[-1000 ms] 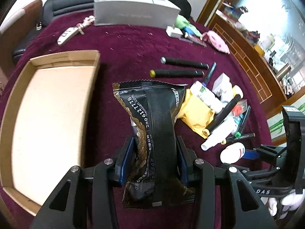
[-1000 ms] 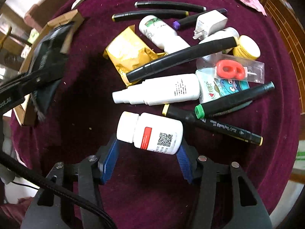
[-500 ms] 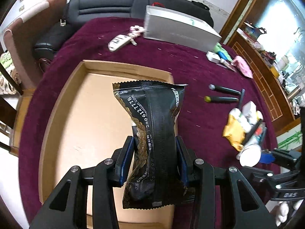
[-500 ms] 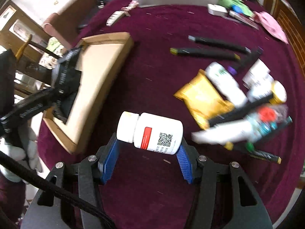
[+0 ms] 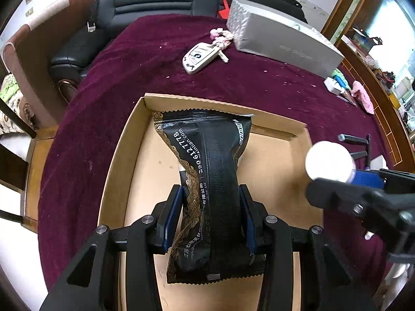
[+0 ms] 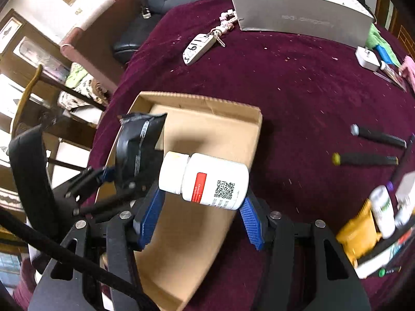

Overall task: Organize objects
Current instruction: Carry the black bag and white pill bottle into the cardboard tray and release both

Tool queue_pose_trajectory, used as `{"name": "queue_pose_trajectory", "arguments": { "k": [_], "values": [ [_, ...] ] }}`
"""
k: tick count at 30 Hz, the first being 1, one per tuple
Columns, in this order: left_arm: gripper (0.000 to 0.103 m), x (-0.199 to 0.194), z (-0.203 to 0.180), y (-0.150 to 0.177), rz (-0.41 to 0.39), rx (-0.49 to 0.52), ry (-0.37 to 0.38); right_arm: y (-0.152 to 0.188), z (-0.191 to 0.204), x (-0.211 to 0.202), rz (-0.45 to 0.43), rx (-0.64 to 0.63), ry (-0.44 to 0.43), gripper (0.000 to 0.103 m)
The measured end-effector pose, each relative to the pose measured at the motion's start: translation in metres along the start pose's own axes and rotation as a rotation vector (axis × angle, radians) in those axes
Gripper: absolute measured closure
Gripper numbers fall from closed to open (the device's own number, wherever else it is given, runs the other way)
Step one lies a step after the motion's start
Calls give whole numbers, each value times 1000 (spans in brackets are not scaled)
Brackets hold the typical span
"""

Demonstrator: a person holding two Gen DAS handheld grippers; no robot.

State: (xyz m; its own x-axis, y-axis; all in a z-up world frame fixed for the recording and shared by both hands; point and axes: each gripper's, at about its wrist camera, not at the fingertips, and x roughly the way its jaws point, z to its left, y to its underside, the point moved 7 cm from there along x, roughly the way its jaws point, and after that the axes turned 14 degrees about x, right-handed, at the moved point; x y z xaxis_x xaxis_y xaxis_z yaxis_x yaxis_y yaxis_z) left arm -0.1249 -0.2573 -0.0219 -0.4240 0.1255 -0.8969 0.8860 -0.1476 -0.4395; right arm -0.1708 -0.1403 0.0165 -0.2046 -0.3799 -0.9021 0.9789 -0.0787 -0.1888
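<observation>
Left gripper (image 5: 210,216) is clamped on a black pouch (image 5: 207,171) w/ gold trim, jaws squeezing its middle so it pinches in like an hourglass; pouch hangs over the cardboard tray (image 5: 122,155), far end up near the tray's far wall; can't tell if it's touching the tray floor.

Right gripper (image 6: 201,211) has its blue pads (image 6: 149,215) closed on a white bottle (image 6: 205,180), held sideways, cap pointing left, red stripe + QR code facing the cam; it's over the tray's right half; in the left view you just see the round cap end (image 5: 329,161) poking in at the right, above the tray's right edge.

Tray sits on a maroon cloth (image 5: 259,88); far side has a key fob (image 5: 198,57) w/ a pink charm and a long silver box (image 5: 282,46) right of it.

Right of the tray in the right view: two black pens (image 6: 365,158) lying roughly parallel, well apart from the tray; nearer, at the right edge, a messy pile w/ a yellow packet (image 6: 356,238), another white bottle (image 6: 381,211) etc, blurry so hard to sort out; a white charger (image 6: 367,58) sits far right near the silver box's end.
</observation>
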Motion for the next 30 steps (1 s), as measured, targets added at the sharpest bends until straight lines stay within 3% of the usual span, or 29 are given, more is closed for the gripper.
{"name": "queue_pose_trajectory", "arguments": {
  "k": [7, 22, 26, 30],
  "values": [
    [66, 18, 9, -4, 17, -6, 37, -17, -1, 40, 33, 51, 64, 47],
    [64, 26, 13, -13, -4, -14, 31, -29, -5, 61, 19, 58, 121, 47],
    [46, 25, 14, -13, -9, -48, 69, -32, -4, 62, 40, 74, 61, 44],
    [44, 21, 20, -12, -6, -114, 116, -34, -7, 50, 26, 87, 21, 44]
  ]
}}
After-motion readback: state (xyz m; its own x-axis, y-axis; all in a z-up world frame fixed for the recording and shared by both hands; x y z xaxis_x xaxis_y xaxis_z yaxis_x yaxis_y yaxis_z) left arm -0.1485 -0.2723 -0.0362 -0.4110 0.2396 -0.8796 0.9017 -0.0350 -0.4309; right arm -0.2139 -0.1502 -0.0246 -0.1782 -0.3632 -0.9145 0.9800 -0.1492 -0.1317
